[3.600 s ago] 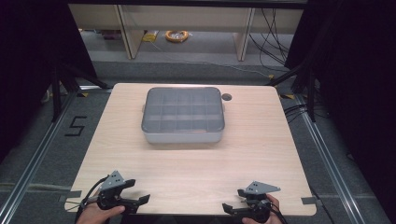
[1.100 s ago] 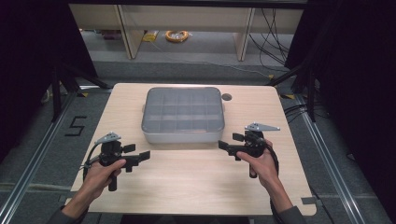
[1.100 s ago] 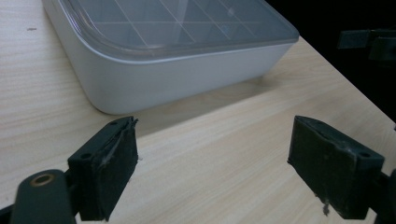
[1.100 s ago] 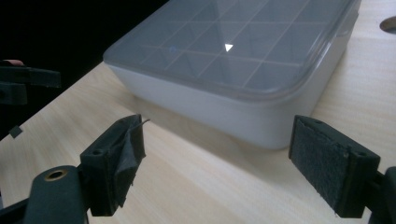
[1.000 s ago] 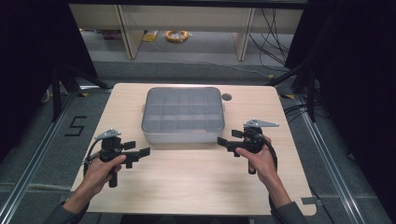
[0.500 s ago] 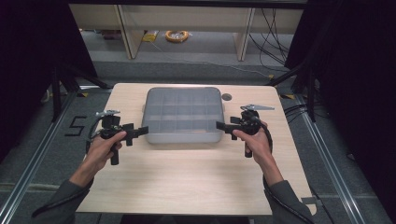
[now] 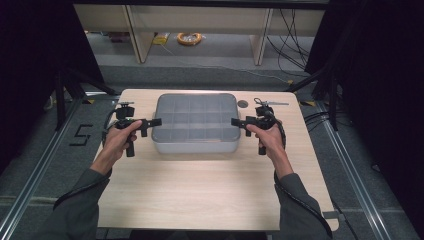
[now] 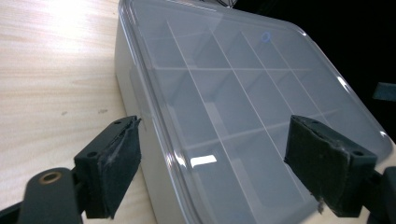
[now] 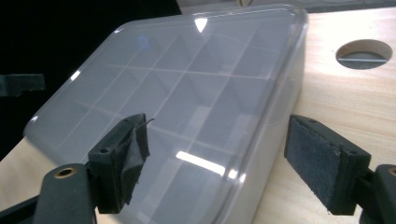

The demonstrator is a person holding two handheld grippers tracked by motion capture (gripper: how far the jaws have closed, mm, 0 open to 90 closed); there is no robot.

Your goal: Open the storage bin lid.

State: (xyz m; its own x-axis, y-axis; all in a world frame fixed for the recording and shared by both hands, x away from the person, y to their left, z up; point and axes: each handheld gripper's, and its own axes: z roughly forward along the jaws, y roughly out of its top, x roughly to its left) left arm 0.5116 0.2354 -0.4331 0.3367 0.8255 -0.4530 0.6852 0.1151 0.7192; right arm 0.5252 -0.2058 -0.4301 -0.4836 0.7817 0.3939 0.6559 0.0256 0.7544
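Grey lidded box [image 7: 195,123] between left tool [image 7: 152,122] and right tool [image 7: 237,122], both agape, seemingly untouching

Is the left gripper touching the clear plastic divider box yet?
Cannot tell. In the left gripper view the left gripper stands open astride the lid edge of the clear plastic divider box; its fingers look very close, with no plain gap or contact.

Grey floor [image 7: 210,75]; dark curtains [image 7: 380,75]
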